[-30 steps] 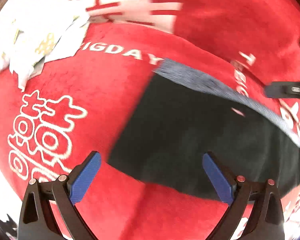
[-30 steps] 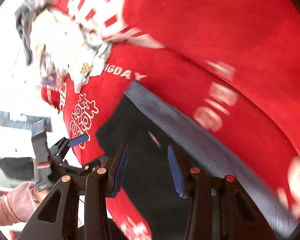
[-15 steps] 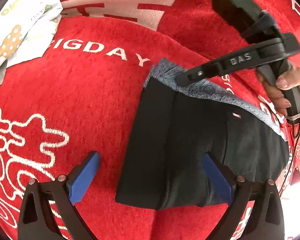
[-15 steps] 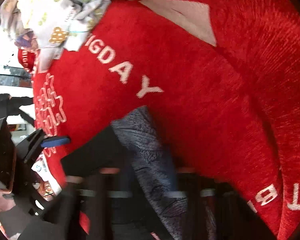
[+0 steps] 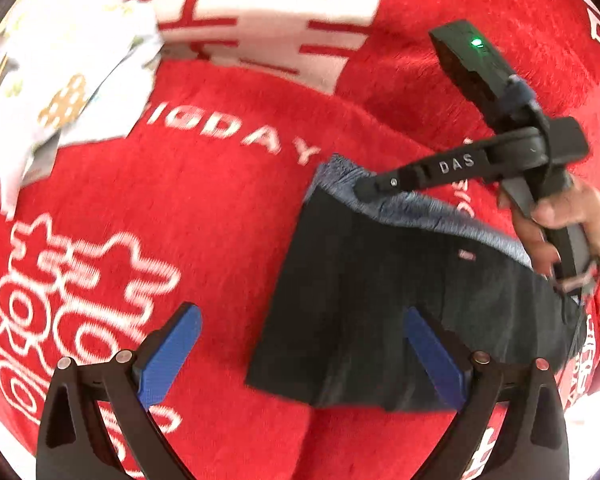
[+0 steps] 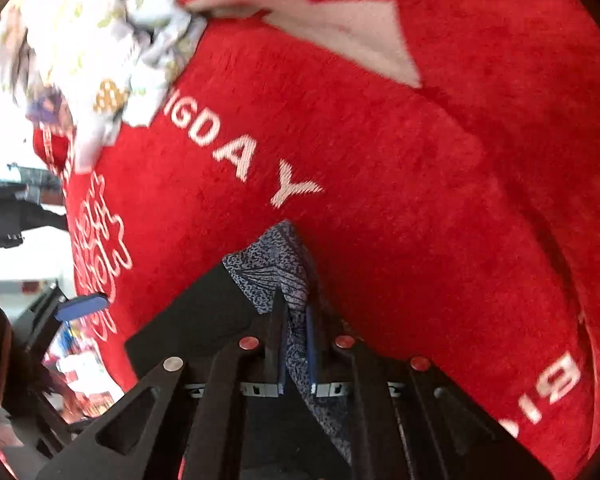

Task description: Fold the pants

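Note:
Folded black pants (image 5: 380, 300) with a blue-grey speckled waistband (image 5: 416, 206) lie on a red blanket (image 5: 220, 208). My left gripper (image 5: 300, 344) is open and empty, hovering over the pants' near left corner. My right gripper (image 5: 364, 192) appears in the left wrist view with its tip on the waistband's far corner. In the right wrist view the right gripper (image 6: 296, 320) is shut on the waistband (image 6: 272, 276), with the fabric pinched between the blue pads.
The red blanket has white lettering (image 5: 236, 132) and a white emblem (image 5: 72, 288). A pile of white patterned clothes (image 5: 60, 80) lies at the far left. A white and red cushion (image 5: 268, 12) is at the back.
My right gripper has closed on the waistband corner. The left gripper has stayed open, shifting a little over the pants' near edge.

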`<move>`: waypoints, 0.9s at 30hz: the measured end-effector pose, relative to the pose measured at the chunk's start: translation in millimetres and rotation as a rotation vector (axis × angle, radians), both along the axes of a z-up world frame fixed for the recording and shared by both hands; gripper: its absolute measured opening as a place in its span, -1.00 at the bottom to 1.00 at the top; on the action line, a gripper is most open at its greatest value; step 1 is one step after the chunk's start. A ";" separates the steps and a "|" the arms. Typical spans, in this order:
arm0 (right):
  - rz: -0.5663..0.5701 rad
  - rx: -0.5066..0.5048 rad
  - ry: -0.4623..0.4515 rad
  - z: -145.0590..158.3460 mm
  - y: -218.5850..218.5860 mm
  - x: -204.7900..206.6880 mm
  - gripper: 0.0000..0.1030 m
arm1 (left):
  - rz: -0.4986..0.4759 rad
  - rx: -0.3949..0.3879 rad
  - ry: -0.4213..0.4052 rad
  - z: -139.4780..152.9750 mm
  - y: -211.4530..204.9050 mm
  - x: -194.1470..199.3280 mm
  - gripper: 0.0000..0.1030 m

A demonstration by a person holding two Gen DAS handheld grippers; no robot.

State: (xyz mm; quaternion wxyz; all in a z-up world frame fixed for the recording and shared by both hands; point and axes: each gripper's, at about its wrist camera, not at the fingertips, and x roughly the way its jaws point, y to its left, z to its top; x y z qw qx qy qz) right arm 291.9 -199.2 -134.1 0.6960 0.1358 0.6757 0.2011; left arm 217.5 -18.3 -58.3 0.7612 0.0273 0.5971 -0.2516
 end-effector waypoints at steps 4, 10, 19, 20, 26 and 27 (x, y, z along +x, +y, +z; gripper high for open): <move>-0.093 -0.020 -0.074 47.9 -27.7 -17.8 -0.69 | -0.020 -0.004 -0.018 7.3 -35.3 9.2 0.99; -0.372 -0.035 -0.026 59.2 -90.7 -97.9 -0.69 | -0.025 0.061 -0.026 -19.4 -104.2 30.8 0.99; -0.713 -0.185 0.041 11.3 -177.8 -140.1 -0.71 | 0.084 0.301 -0.050 -48.5 -112.8 53.6 0.99; -0.734 -0.169 0.023 18.4 -187.1 -149.6 -0.68 | 0.074 0.295 -0.057 -39.6 -111.2 49.6 0.99; -0.732 -0.187 -0.035 54.6 -224.2 -233.7 -0.58 | -0.050 0.180 -0.081 11.6 -143.7 -5.3 0.99; -0.737 -0.195 -0.032 57.2 -231.8 -245.6 -0.58 | -0.075 0.166 -0.079 15.7 -156.1 -16.2 0.99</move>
